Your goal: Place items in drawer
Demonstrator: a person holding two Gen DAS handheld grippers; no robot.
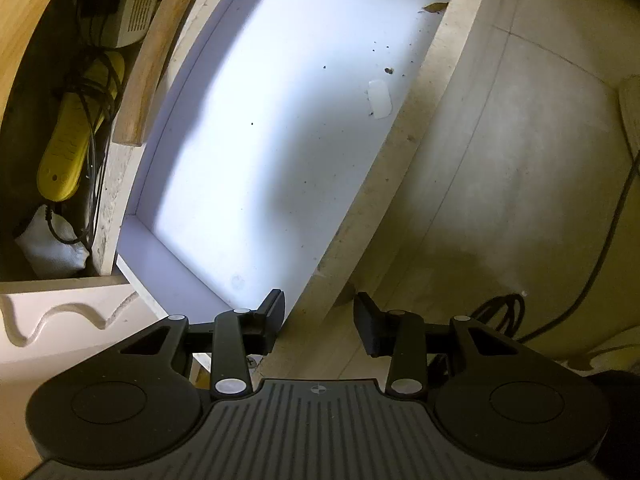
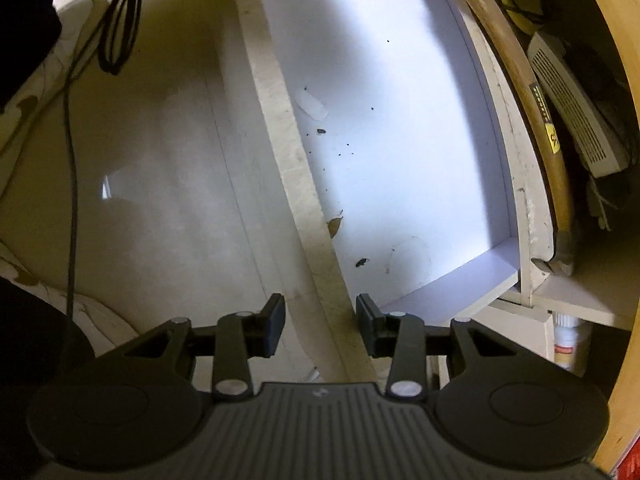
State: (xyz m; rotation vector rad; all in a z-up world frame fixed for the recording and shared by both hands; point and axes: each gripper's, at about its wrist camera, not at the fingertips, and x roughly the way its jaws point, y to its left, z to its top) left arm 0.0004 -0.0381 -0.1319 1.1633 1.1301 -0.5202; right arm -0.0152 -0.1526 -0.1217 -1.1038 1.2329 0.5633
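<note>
One drawer [image 1: 256, 160], pulled out, its white floor bare but for specks; in your left view it runs from 6 to 12 o'clock. Two grippers: your left gripper [image 1: 319, 322] and right gripper [image 2: 320, 322], both spread wide and holding nothing, over the drawer's front rim. One white scrap [image 1: 379, 98] at 1 o'clock. Pale tiled floor [image 1: 520, 160] at 3 o'clock.
</note>
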